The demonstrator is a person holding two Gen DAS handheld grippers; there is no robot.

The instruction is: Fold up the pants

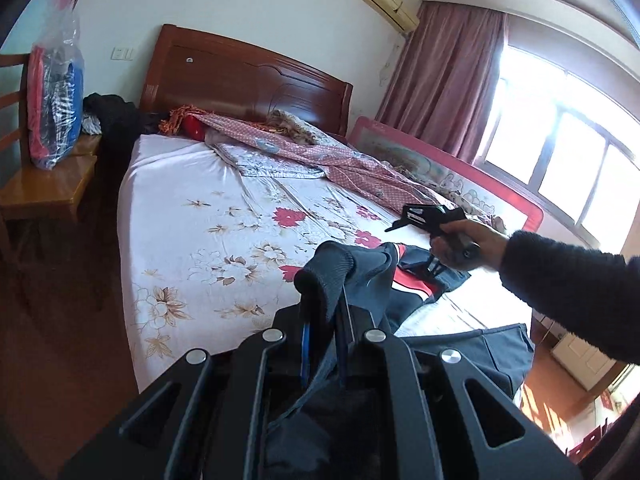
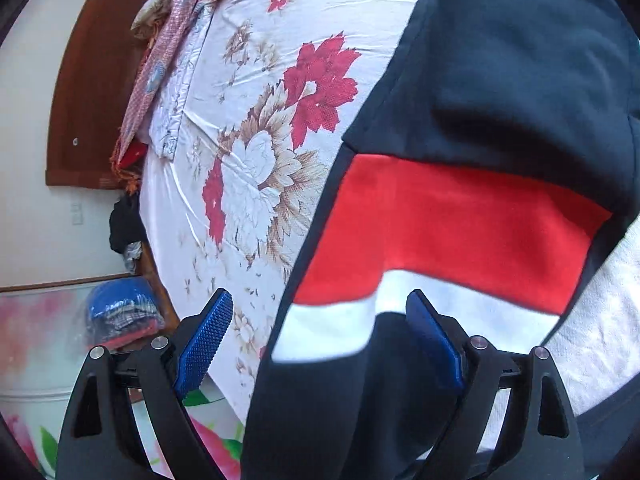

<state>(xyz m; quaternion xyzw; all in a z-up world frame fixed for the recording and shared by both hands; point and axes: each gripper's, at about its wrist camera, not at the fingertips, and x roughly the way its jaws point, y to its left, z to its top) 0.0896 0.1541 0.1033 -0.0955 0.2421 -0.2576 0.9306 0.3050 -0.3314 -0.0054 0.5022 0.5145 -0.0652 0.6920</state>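
Navy pants (image 1: 404,280) with a red and white band, spread across the near part of a bed (image 1: 208,216) covered in a white floral sheet, one ribbed cuff (image 1: 326,272) lifted off the sheet. Left gripper (image 1: 326,320) clamped tight on that cuff, the dark knit bunched up above the closed jaws and a fold of fabric trailing down between them toward the camera. Right gripper (image 2: 320,332) spread wide, its blue ribbed pads (image 2: 206,332) well apart, one over the floral sheet and the other over the white band of the pants (image 2: 480,100); nothing pinched between them, though contact with the cloth underneath cannot be judged from this angle. Seen from the left wrist view: the right gripper (image 1: 434,264) held in a bare hand (image 1: 468,244) with a dark fuzzy sleeve, pointing down at the red-striped part of the garment. Farther up the bed, a rumpled pink-patterned quilt (image 1: 320,156) against a wooden headboard (image 1: 244,76). Beside the bed, a wooden nightstand (image 1: 48,188) bearing a clear plastic bag of folded clothes (image 1: 54,96). On the far side, a pink bed rail (image 1: 448,168), rose curtains (image 1: 444,76) and a bright window (image 1: 568,152).
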